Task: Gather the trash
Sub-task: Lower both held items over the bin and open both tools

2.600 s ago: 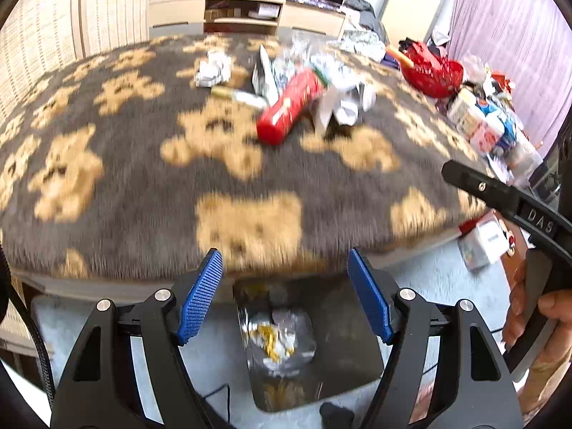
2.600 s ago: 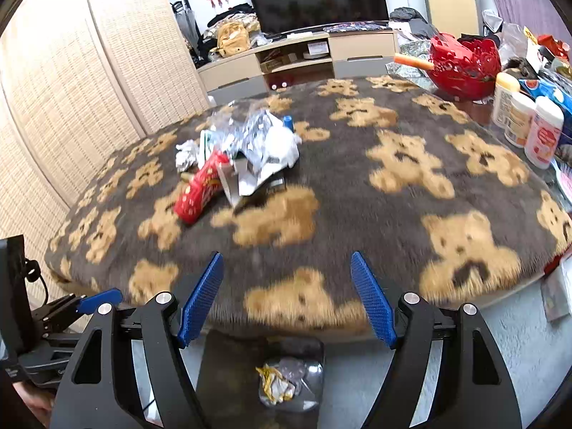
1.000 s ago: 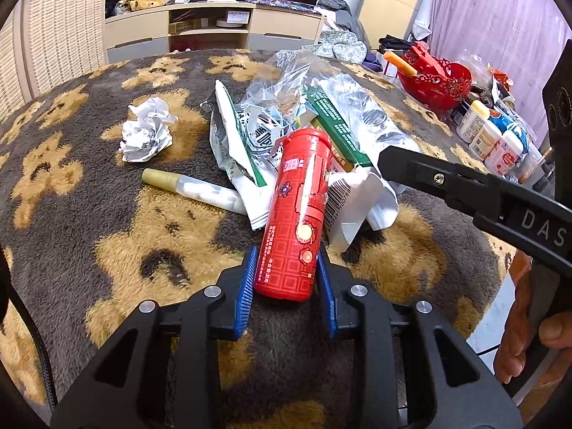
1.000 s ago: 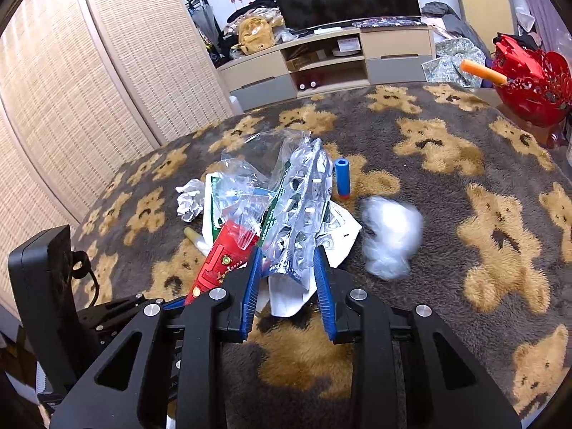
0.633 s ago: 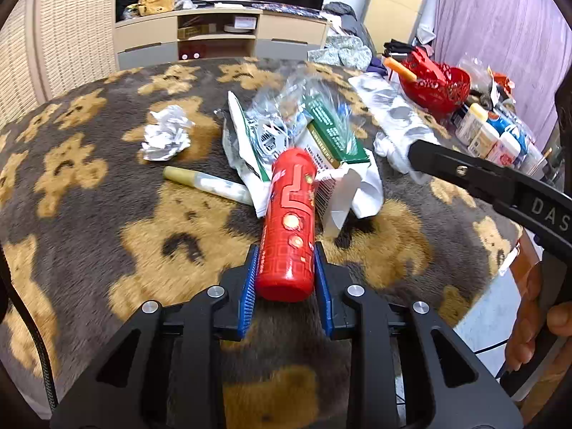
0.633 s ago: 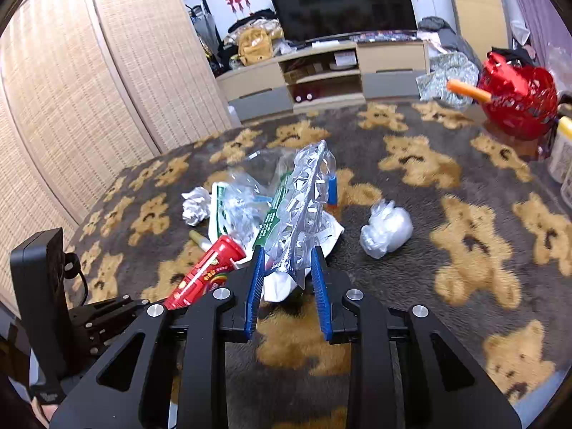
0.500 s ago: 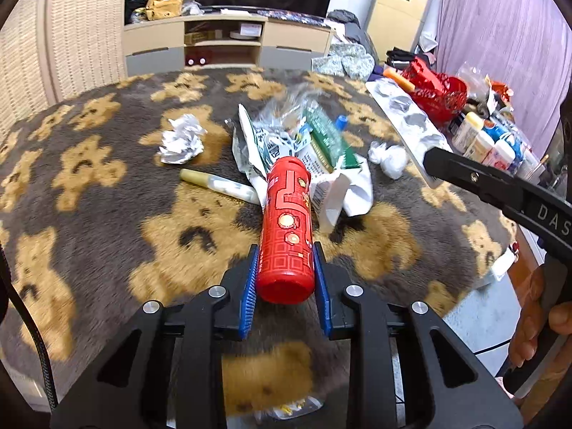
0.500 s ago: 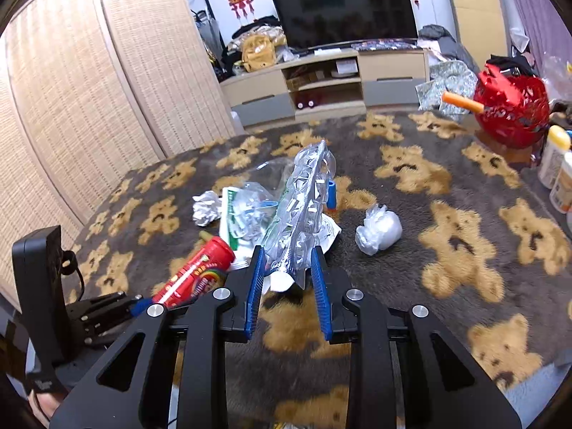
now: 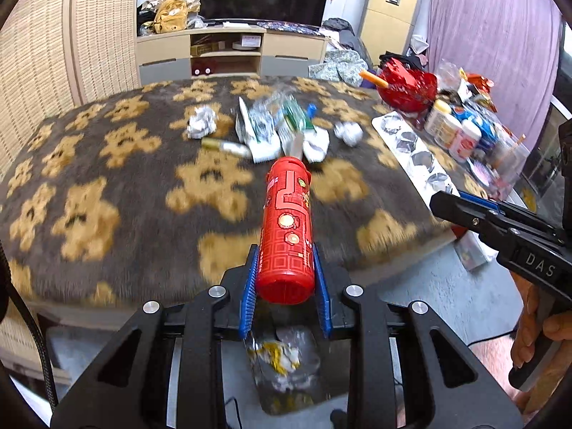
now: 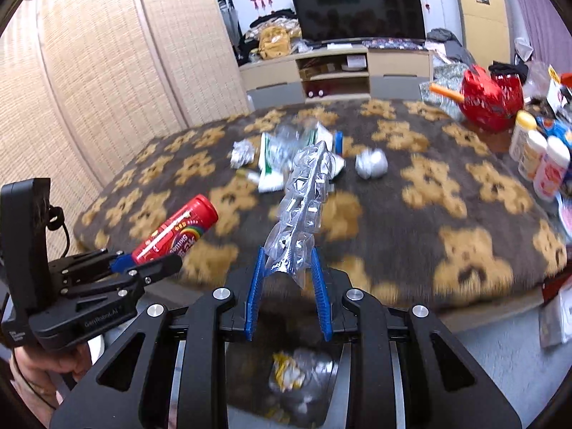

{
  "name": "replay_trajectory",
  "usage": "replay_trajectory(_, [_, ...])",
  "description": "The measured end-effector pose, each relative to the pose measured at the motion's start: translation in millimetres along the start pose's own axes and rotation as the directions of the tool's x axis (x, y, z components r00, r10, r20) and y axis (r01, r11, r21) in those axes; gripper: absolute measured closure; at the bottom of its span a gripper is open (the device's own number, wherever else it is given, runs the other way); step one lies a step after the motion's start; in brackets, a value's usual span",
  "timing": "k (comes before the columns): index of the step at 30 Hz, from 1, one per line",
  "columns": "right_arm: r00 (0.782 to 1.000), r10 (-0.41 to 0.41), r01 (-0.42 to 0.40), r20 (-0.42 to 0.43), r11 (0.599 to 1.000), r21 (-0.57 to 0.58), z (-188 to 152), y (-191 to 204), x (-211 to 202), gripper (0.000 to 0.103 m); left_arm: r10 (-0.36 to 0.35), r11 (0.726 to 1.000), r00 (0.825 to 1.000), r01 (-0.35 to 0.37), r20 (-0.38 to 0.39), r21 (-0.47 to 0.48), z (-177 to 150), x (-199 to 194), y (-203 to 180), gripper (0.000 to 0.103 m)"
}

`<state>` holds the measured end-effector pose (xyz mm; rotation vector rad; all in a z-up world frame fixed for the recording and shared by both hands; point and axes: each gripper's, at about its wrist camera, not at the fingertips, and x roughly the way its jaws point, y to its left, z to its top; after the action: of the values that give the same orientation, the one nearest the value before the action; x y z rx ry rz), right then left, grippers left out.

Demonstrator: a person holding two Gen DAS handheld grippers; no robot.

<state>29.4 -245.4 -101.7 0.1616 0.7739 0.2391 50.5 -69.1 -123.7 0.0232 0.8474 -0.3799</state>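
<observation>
"DAS" on right gripper (image 9: 461, 203)

wall: woven screen (image 10: 89, 82) | TV cabinet (image 9: 228, 52) | purple curtain (image 9: 493, 43)

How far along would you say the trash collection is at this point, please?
Done: some wrappers already lie in the bin on the floor. In hand: the left gripper clamps the red tube and the right gripper holds the clear blister tray, both near the bin. Left on the blanket: two crumpled balls, a pen-like stick and the wrapper pile.
</observation>
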Motion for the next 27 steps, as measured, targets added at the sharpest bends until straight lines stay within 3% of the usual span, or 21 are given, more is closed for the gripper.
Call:
replay_trajectory(9, [0.992,0.018,-0.016,-0.128,1.0,0.012,-72,5,-10,0.075,-0.004,1.0,0.996,0.007,-0.094,0.031,-71,-5,-14,0.076])
replay_trajectory(16, [0.969,0.052,-0.034,-0.242,0.996,0.077,-113,0,14,0.075,-0.037,0.999,0.972,0.028,-0.231,-0.041,-121,31,-9,0.076])
replay_trajectory(27, [0.918,0.121,-0.041,-0.378,0.976,0.213,-152,-21,74,0.075,-0.058,0.998,0.942,0.042,-0.332,-0.057,-146,83,-9,0.076])
